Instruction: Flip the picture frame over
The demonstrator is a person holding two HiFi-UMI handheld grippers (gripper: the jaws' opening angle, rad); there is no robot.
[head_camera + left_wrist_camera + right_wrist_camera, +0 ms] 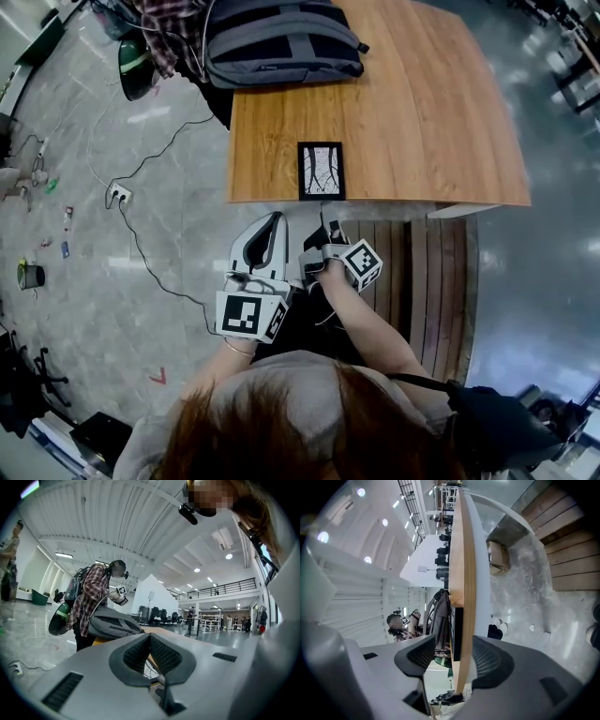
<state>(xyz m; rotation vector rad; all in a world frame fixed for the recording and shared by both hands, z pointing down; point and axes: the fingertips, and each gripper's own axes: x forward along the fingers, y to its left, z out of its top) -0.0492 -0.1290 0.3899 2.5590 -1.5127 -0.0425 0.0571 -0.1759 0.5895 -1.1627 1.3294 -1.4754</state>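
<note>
The picture frame (321,171) lies flat at the front edge of the wooden table (422,112), black border, pale branch picture facing up. Both grippers hang just off that edge, on my side. My left gripper (277,221) is level with its jaws shut and nothing in them (150,641). My right gripper (328,225) is open and rolled on its side. In the right gripper view the table's edge (464,573) runs between its open jaws (454,656), and the frame's dark side (457,630) shows beyond them, untouched.
A grey backpack (281,42) lies at the table's far left corner. A wooden slatted bench (441,281) stands under the table's front right. A power strip and cable (117,194) lie on the floor at left. A person in a plaid shirt (91,602) stands beyond the backpack.
</note>
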